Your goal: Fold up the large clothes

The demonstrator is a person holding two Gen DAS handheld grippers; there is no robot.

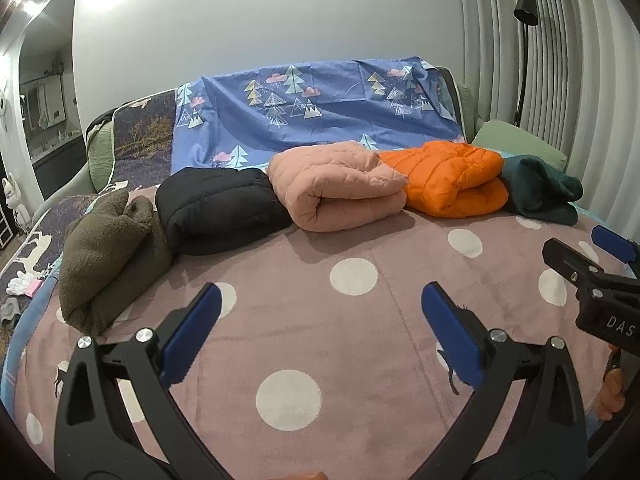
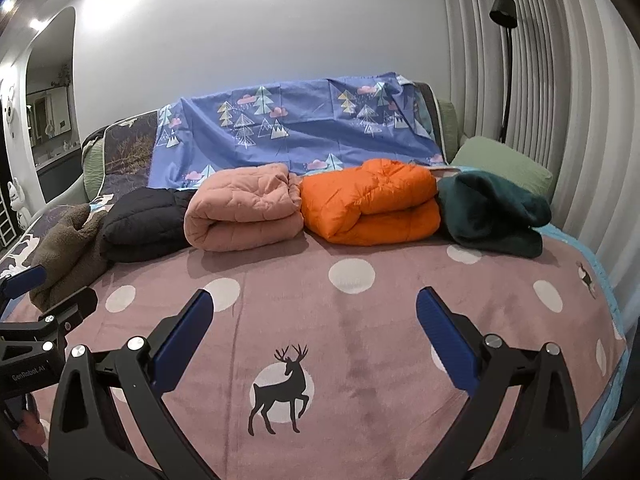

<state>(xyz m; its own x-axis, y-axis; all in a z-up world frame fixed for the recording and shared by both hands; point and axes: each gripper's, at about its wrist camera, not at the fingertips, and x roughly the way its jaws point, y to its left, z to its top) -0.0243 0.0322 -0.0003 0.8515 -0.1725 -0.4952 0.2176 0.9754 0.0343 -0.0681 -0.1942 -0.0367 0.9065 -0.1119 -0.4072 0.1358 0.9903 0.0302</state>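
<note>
Five large garments sit in a row along the far side of the bed, all folded into bundles: brown fleece [image 1: 112, 256] at the left end, black puffer [image 1: 220, 208] touching it, pink quilted jacket [image 1: 340, 188], orange puffer [image 1: 452, 178], dark teal fleece [image 2: 492, 216] at the right end. Each bundle presses against its neighbour. Behind them a blue tree-print sheet [image 1: 320, 108] hangs over the headboard.

Our left gripper [image 1: 320, 332] hovers over the pink dotted blanket [image 1: 360, 360], jaws spread wide, nothing between them. Our right gripper [image 2: 314, 336] hangs likewise released and empty, above the deer print [image 2: 280, 388]. Each gripper shows at the edge of the other's view.

Progress, as we judge it: no unfolded garment is visible on the near blanket or in either gripper. The folding looks complete, or very nearly so, for everything in sight. The brown fleece is the loosest bundle, a bit lumpy and tilted; it might want tidying. Whether more clothes wait outside the views we cannot tell.

Writing: the right gripper's body, seen from the left wrist, reads "DAS", cut off at the frame edge. The left gripper's body, seen from the right wrist, reads "GenRobot.AI". No garment labels are legible
</note>
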